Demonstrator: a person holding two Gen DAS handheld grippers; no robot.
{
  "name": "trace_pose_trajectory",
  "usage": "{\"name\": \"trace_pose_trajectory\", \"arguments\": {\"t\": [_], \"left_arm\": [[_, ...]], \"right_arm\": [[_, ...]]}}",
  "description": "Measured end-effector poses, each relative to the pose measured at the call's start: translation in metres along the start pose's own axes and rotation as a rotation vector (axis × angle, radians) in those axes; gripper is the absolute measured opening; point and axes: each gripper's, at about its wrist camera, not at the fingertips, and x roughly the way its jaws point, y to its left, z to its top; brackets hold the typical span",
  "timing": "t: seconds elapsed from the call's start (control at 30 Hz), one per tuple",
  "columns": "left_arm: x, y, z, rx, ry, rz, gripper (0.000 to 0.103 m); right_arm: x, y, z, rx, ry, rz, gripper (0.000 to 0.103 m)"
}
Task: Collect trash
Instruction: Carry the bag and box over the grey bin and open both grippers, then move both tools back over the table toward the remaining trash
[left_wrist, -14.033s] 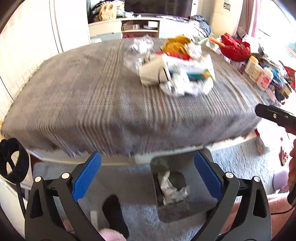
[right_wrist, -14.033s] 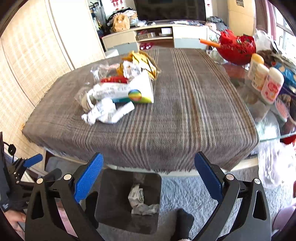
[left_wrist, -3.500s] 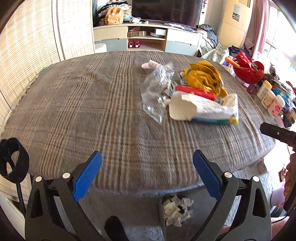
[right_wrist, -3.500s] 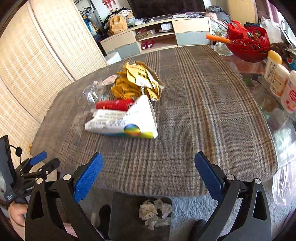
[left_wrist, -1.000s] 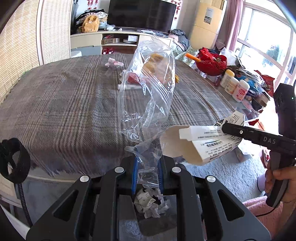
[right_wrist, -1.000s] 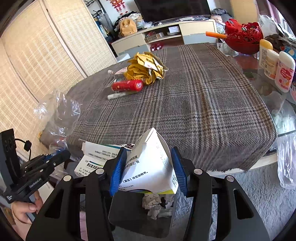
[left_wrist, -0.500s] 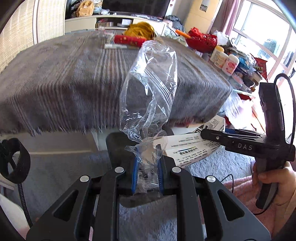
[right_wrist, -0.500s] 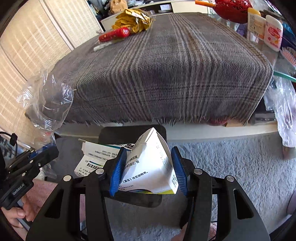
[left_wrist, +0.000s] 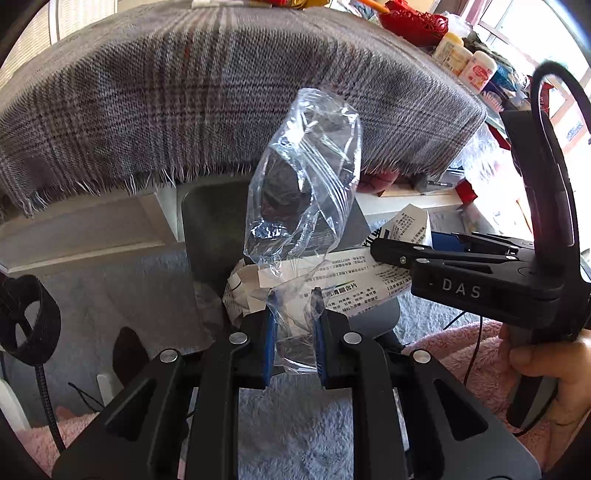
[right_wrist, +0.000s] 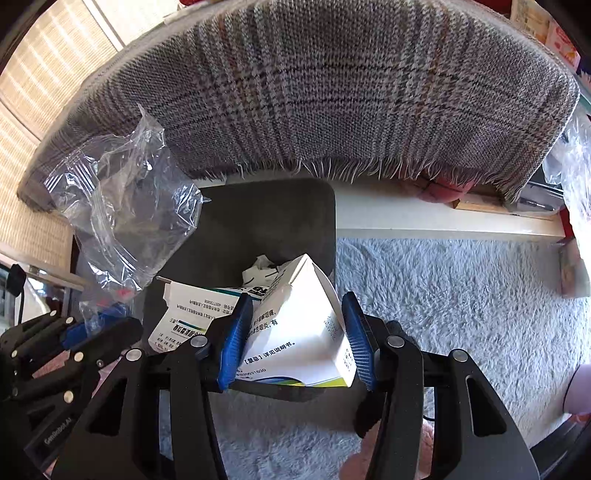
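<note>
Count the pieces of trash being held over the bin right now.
2. A clear plastic bag in the left tool, a white carton in the right tool. Crumpled paper already lies in the bin, partly hidden.

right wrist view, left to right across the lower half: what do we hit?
left tool pinching the clear plastic bag → open flap of the white carton → right tool clamped on the carton's body → grey shag rug
</note>
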Motion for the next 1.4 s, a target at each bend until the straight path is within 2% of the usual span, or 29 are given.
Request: {"name": "trace_pose_trajectory", "arguments": {"t": [0.27, 0.4, 0.47, 0.53, 0.57, 0.63, 0.7, 0.8, 0.87, 0.9, 1.03, 1.17, 1.4], "left_arm": [[0.014, 0.003, -0.002, -0.01, 0.044, 0.012, 0.018], [0.018, 0.008, 0.001, -0.03, 0.055, 0.016, 0.026], [0.019, 0.008, 0.001, -0.029, 0.057, 0.019, 0.027], [0.02, 0.008, 0.001, -0.032, 0.059, 0.019, 0.034], [0.02, 0.008, 0.002, -0.034, 0.057, 0.023, 0.036], [0.019, 0.009, 0.002, -0.038, 0.054, 0.031, 0.045], [0.016, 0.011, 0.002, -0.042, 0.046, 0.046, 0.066], [0.012, 0.01, 0.003, -0.03, 0.036, 0.071, 0.081], [0.01, 0.01, 0.003, -0.028, 0.033, 0.074, 0.087], [0.009, 0.011, 0.004, -0.031, 0.03, 0.075, 0.09], [0.001, 0.016, 0.006, -0.044, 0.023, 0.072, 0.094], [-0.012, 0.016, 0.013, -0.045, 0.003, 0.057, 0.095], [-0.057, 0.022, 0.052, -0.047, -0.106, 0.064, 0.095]], "right_arm": [[0.007, 0.009, 0.003, 0.007, -0.004, 0.005, 0.053], [0.006, 0.011, 0.007, 0.032, -0.008, 0.017, 0.055], [0.006, 0.011, 0.008, 0.039, -0.009, 0.017, 0.056], [0.006, 0.01, 0.009, 0.051, -0.013, 0.023, 0.063], [0.006, 0.01, 0.01, 0.055, -0.018, 0.022, 0.072], [0.005, 0.011, 0.011, 0.057, -0.021, 0.02, 0.074], [0.003, 0.011, 0.011, 0.062, -0.03, 0.008, 0.084], [0.001, 0.009, 0.012, 0.076, -0.039, -0.003, 0.092], [0.0, 0.005, 0.013, 0.082, -0.042, -0.002, 0.093], [-0.001, 0.005, 0.013, 0.084, -0.045, -0.002, 0.097], [-0.007, 0.006, 0.016, 0.08, -0.064, 0.018, 0.1], [-0.024, 0.005, 0.025, 0.086, -0.094, 0.079, 0.1], [-0.084, -0.003, 0.063, 0.08, -0.224, 0.111, 0.1]]}}
